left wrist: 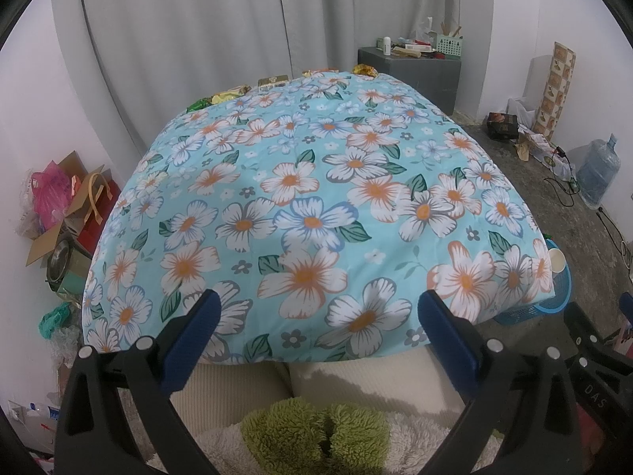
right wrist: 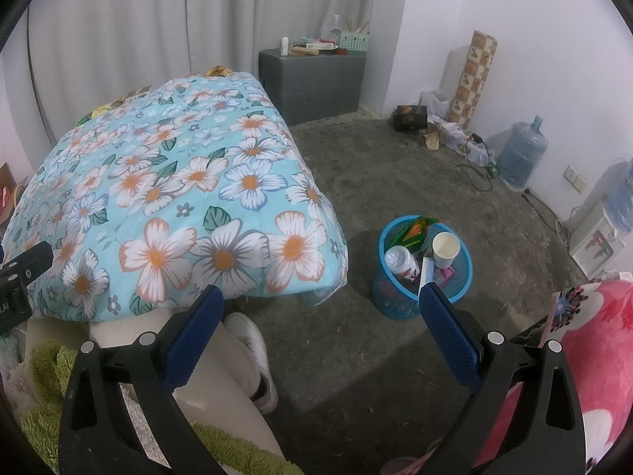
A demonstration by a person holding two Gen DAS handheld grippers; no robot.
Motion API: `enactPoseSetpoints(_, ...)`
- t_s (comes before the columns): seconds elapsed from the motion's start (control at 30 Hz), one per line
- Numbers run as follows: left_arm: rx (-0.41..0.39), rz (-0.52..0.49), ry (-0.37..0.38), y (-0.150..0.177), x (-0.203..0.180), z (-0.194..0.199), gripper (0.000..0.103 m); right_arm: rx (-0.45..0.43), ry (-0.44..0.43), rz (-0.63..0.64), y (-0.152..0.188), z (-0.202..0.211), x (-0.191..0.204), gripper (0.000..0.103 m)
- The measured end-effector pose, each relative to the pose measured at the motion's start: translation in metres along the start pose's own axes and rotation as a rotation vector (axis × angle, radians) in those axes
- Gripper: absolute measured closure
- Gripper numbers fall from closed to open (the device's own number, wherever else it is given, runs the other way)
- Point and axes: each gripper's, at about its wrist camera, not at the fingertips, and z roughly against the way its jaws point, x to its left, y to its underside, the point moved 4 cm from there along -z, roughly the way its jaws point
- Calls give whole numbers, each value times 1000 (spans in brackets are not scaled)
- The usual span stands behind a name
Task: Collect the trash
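Grippers, left point(left wrist: 318, 308) and right point(right wrist: 320, 304), hover level, fingers wide, holding nothing.

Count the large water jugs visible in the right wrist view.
2: one water jug stands on the floor by the far wall; a second jug sits on the dispenser at the right edge, partly cut off.

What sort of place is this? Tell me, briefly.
Probably a lived-in room at home: a surface draped in a floral quilt, a blue mesh trash basket on bare concrete floor, and a water jug by the wall.
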Motion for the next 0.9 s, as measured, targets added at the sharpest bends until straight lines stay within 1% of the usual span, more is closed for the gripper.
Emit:
enactPoseSetpoints(0.7,1,0,0,0,0,0,5,-1,0,-4,1,1,1,8)
enactPoseSetpoints(0.9,0,1,0,0,-1,1,5,-1,-1,-3,-1,1,6,8)
